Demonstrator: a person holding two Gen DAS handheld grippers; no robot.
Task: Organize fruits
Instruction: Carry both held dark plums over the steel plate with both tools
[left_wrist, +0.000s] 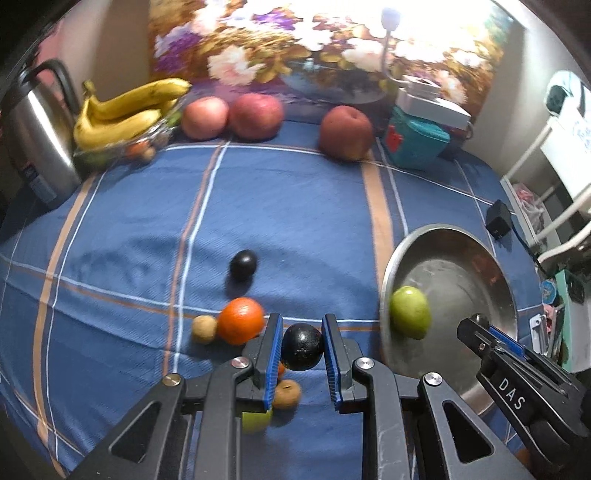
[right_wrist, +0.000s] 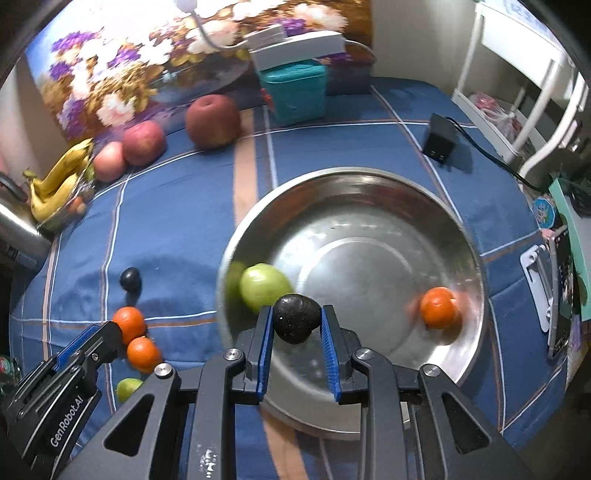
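My left gripper (left_wrist: 301, 345) is shut on a small black round fruit (left_wrist: 301, 350), held above the blue checked cloth (left_wrist: 147, 229). Under it lie an orange (left_wrist: 241, 320), a small brown fruit (left_wrist: 204, 328), another brown fruit (left_wrist: 287, 394), a green fruit (left_wrist: 255, 421) and a loose black fruit (left_wrist: 243, 265). My right gripper (right_wrist: 294, 325) is shut on a second black fruit (right_wrist: 296, 322), over the near rim of the steel bowl (right_wrist: 469, 236). In the bowl sit a green fruit (right_wrist: 264, 286) and an orange (right_wrist: 437, 307).
At the back stand three red apples (left_wrist: 255, 115), bananas (left_wrist: 125, 110) on a glass dish, a steel kettle (left_wrist: 37, 140), a teal box (left_wrist: 415, 142) and a flower picture. A black power adapter (right_wrist: 439, 143) with its cord lies right of the bowl. White furniture stands at the right edge.
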